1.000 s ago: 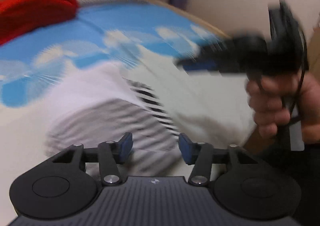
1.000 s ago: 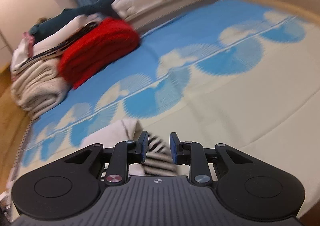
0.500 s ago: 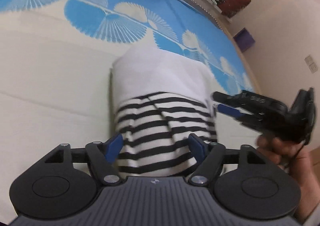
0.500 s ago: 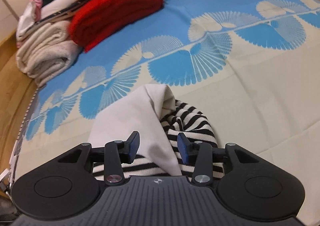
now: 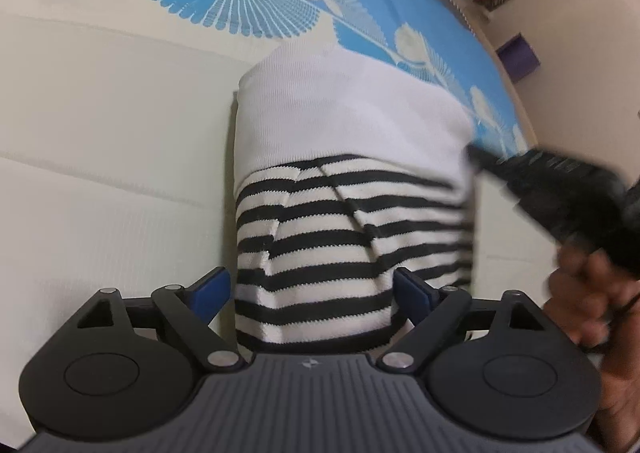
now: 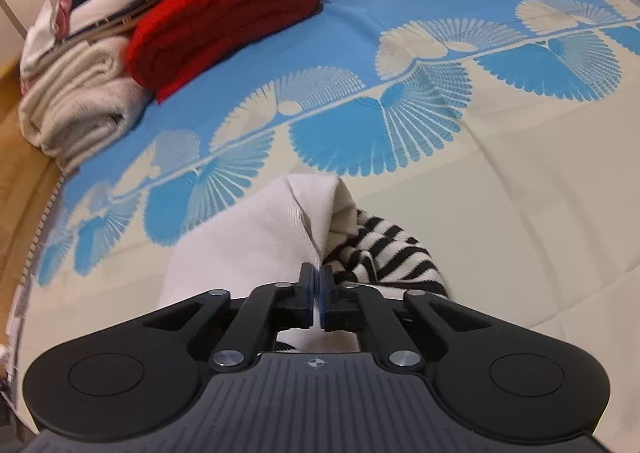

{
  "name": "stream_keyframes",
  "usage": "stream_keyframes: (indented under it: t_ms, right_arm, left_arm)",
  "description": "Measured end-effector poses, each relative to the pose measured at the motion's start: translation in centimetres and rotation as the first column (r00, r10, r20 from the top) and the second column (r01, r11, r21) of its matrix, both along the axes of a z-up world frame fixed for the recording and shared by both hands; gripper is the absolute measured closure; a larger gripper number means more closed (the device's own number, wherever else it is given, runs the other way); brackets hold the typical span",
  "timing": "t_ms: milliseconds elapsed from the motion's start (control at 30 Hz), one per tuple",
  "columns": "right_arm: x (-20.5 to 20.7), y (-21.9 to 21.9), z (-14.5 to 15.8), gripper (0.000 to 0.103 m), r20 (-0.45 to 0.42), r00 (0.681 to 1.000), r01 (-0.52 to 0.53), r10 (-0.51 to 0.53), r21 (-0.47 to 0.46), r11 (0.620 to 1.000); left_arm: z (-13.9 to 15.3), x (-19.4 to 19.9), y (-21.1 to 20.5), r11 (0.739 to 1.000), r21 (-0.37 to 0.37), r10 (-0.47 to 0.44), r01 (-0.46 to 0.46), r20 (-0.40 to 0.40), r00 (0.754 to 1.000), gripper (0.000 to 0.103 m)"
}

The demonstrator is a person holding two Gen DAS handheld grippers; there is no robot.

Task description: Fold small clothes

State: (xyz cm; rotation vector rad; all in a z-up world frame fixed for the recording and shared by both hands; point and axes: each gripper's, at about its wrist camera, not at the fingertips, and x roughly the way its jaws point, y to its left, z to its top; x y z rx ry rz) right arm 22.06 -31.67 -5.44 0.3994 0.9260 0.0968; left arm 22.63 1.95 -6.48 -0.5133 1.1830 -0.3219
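The right gripper [image 6: 319, 293] has just clamped tight on a white fold of the striped garment [image 5: 352, 189]. The left gripper [image 5: 312, 289] has just been spreading wide, its pads straddling the garment's near striped end without pressing. The garment lies on the cream and blue bedspread [image 6: 520, 173]. Far left sit a red sweater [image 6: 224, 13] and folded cream knits [image 6: 76, 105]. Nothing blocks either gripper.
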Motion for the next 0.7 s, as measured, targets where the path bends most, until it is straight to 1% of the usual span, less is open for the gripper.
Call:
stream_keyframes:
  t_ms: [33,67,100,133,167,200,233,267,300,333,367,400,500,533,567,600,633,667,700]
  right_arm:
    - [-0.2,-0.5,0.5,0.103,0.034,0.999,0.023,-0.024,0.032,0.999]
    - [-0.9,-1.3,1.4,0.103,0.098,0.992,0.068,-0.076,0.074,0.995]
    - [-1.6,-2.3,2.4,0.103,0.165,0.978,0.106,-0.127,0.130,0.986]
    - [-2.6,-3.2,3.5,0.103,0.246,0.951,0.146,-0.188,0.178,0.973]
    - [-3.2,-3.8,4.2,0.103,0.299,0.925,0.190,-0.233,0.166,0.968]
    - [-3.3,-4.6,4.2,0.103,0.291,0.919,0.233,-0.267,0.146,0.961]
    - [-2.9,-5.3,3.5,0.103,0.230,0.926,0.278,-0.299,0.119,0.953]
    - [-2.2,-5.9,2.2,0.103,0.134,0.940,0.308,-0.315,0.065,0.949]
    - [-1.5,-5.9,1.2,0.103,0.057,0.949,0.312,-0.311,-0.004,0.950]
    - [-1.2,-5.7,0.6,0.103,0.022,0.956,0.293,-0.292,-0.041,0.955]
    - [-0.9,-5.4,0.5,0.103,0.017,0.967,0.256,-0.255,-0.046,0.966]
    - [-1.0,-4.9,0.8,0.103,0.036,0.975,0.219,-0.217,-0.043,0.975]
    - [-1.3,-3.8,1.7,0.100,0.080,0.987,0.141,-0.137,-0.049,0.989]
    - [-1.3,-3.5,1.7,0.095,0.078,0.991,0.115,-0.111,-0.042,0.993]
    - [-1.3,-3.4,1.8,0.079,0.074,0.993,0.096,-0.093,-0.038,0.995]
    - [-1.3,-3.1,1.8,0.068,0.069,0.994,0.087,-0.084,-0.041,0.995]
    - [-1.3,-2.9,1.7,0.050,0.056,0.995,0.079,-0.077,-0.046,0.996]
    - [-1.1,-2.6,1.4,0.047,0.031,0.998,0.062,-0.060,-0.055,0.997]
    - [-0.9,-2.3,1.2,0.048,0.003,0.999,0.041,-0.041,-0.063,0.997]
  left_arm:
    - [0.0,0.1,-0.1,1.000,0.000,-0.011,0.011,0.001,1.000,0.010]
    - [0.0,0.1,-0.2,1.000,-0.008,-0.020,0.020,0.005,1.000,0.010]
    - [0.1,0.1,-0.5,0.999,-0.001,-0.037,0.037,0.008,0.999,0.010]
    - [0.1,0.0,-0.9,0.997,0.045,-0.060,0.059,0.015,0.998,0.010]
    - [0.2,-0.1,-1.4,0.991,0.103,-0.084,0.080,0.033,0.996,0.010]
    - [0.2,-0.2,-1.7,0.985,0.141,-0.101,0.094,0.044,0.994,0.009]
    - [0.1,-0.2,-1.8,0.984,0.146,-0.105,0.098,0.046,0.993,0.009]
    - [0.0,-0.1,-1.8,0.986,0.135,-0.100,0.094,0.042,0.994,0.009]
    - [-0.1,0.0,-1.6,0.988,0.125,-0.093,0.088,0.035,0.995,0.009]
    - [-0.2,0.1,-1.6,0.990,0.118,-0.087,0.083,0.029,0.996,0.009]
    - [-0.2,0.1,-1.5,0.990,0.113,-0.083,0.080,0.026,0.996,0.009]
    - [-0.2,0.1,-1.5,0.991,0.111,-0.083,0.079,0.025,0.996,0.009]
    - [-0.1,0.3,-1.4,0.990,0.112,-0.085,0.081,0.028,0.996,0.008]
    - [-0.1,0.3,-1.4,0.991,0.109,-0.082,0.079,0.025,0.996,0.008]
    - [0.0,0.4,-1.2,0.992,0.103,-0.077,0.074,0.021,0.997,0.008]
    - [0.2,0.4,-1.0,0.993,0.097,-0.070,0.068,0.020,0.997,0.008]
    - [0.4,0.4,-0.8,0.994,0.091,-0.061,0.059,0.021,0.998,0.008]
    - [0.7,0.5,-0.4,0.996,0.082,-0.047,0.045,0.025,0.999,0.008]
    - [1.0,0.5,0.1,0.997,0.072,-0.027,0.024,0.031,0.999,0.008]
